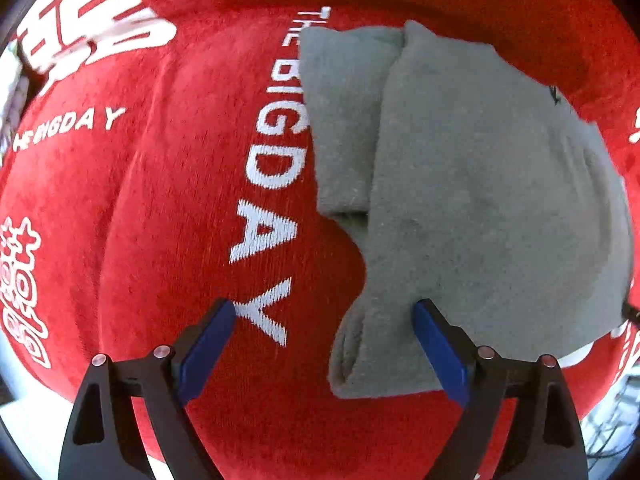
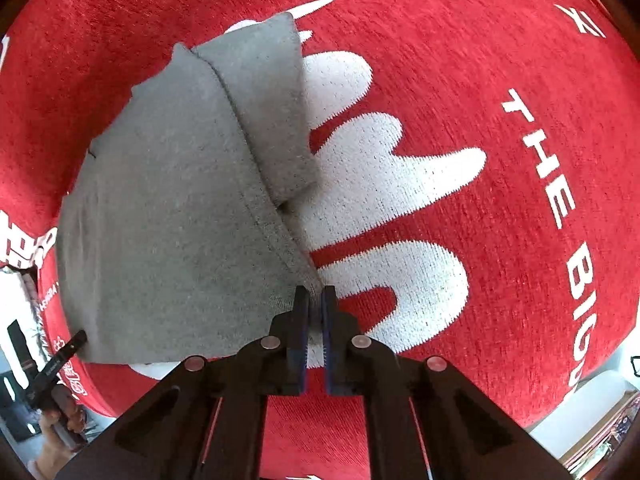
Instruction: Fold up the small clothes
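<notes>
On my left, the left gripper stands wide open, its right finger over the near edge of the small grey knit garment lying on the red woven cloth; at right, my right gripper pinches the garment's near corner

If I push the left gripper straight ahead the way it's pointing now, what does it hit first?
Probably the red blanket: the open left gripper points down at it, with the white "DAY" lettering between its fingers. Its right finger already overlaps the grey garment, so that edge may catch first; depth is unclear.
</notes>
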{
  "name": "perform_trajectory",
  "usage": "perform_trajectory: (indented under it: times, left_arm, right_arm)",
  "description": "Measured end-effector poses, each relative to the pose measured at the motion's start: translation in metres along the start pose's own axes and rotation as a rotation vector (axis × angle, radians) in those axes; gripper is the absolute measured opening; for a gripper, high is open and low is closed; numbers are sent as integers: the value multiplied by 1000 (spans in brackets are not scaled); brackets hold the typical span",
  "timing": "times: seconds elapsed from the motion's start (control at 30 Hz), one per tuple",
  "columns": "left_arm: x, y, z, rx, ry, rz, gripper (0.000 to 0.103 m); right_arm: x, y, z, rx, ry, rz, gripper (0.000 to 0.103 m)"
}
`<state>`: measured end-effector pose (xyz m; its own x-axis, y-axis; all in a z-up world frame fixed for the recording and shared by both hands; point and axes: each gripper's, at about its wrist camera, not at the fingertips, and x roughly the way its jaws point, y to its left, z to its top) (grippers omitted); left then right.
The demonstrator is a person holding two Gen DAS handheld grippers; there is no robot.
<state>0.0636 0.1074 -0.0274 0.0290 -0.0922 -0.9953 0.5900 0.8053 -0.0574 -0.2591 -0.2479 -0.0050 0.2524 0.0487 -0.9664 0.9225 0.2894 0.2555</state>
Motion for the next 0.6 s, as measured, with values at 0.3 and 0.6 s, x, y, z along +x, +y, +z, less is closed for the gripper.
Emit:
perform_trajectory:
  times: [0.3, 0.6]
  left_arm:
    - [-25, 19, -5, -21, 14, 7, 92]
    - [-37, 38, -1, -23, 18, 0, 92]
  right_arm:
    - [-24, 37, -17, -16, 3, -106, 11]
    - [-31, 108, -45, -67, -5, 31, 45]
